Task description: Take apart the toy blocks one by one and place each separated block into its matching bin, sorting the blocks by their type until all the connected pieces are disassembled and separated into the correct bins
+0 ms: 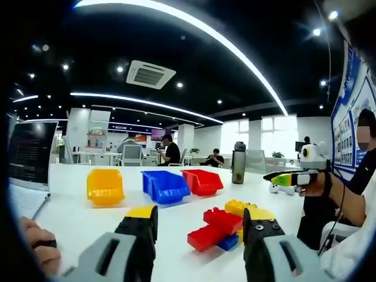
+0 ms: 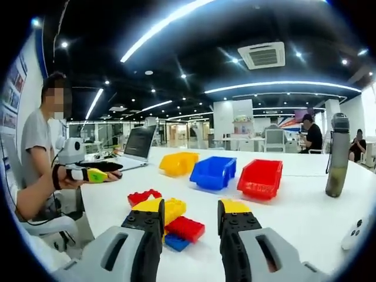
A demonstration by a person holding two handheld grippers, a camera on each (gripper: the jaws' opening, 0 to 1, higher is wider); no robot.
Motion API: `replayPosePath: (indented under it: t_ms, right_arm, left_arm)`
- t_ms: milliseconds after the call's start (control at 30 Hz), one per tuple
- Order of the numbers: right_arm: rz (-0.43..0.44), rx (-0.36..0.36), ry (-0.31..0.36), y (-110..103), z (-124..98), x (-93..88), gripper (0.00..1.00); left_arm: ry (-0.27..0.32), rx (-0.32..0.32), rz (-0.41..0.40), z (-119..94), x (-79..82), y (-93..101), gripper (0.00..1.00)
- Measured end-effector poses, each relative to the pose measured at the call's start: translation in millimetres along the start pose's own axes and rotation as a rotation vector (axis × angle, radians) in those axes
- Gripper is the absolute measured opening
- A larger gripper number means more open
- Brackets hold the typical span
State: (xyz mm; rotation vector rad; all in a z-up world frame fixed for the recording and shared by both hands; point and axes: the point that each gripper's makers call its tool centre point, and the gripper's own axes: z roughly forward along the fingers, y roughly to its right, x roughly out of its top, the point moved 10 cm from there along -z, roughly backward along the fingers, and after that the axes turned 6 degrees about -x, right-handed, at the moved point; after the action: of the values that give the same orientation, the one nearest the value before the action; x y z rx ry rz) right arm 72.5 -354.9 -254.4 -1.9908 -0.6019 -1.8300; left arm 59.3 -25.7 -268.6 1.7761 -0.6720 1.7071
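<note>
While both sets of tongs — left tongs and right tongs — hover released, the block cluster sits on the white counter short of the bins — best gripped from opposite ends.

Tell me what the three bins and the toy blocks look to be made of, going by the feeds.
Yellow bin, blue bin and red bin: probably moulded plastic, judging by the solid saturated colour, smooth walls and soft sheen. Toy blocks: likely hard, glossy plastic, with round studs on top, crisp edges and light highlights. The white table looks smooth, faintly reflective; material unclear.
</note>
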Motion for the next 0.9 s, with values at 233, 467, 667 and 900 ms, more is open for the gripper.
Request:
replayPosePath:
  t_ms: [233,467,667,900]
  right_arm:
    - [-0.031,0.033,-0.033,-24,18,-6.3,0.38]
    - [-0.044,0.039,-0.07,-42,35,-17.8,0.4]
    - [-0.048,0.018,-0.101,-49,43,-25.9,0.42]
    - [-0.069,-0.002,-0.105,-56,50,-30.7,0.42]
  left_arm:
    - [-0.007,0.012,-0.017,14,-6.9,3.7,0.57]
    - [-0.028,0.013,-0.03,35,-9.9,11.0,0.57]
    - [0.009,0.105,-0.059,49,-8.3,6.7,0.56]
    - [0.034,0.054,-0.088,64,-6.1,4.3,0.51]
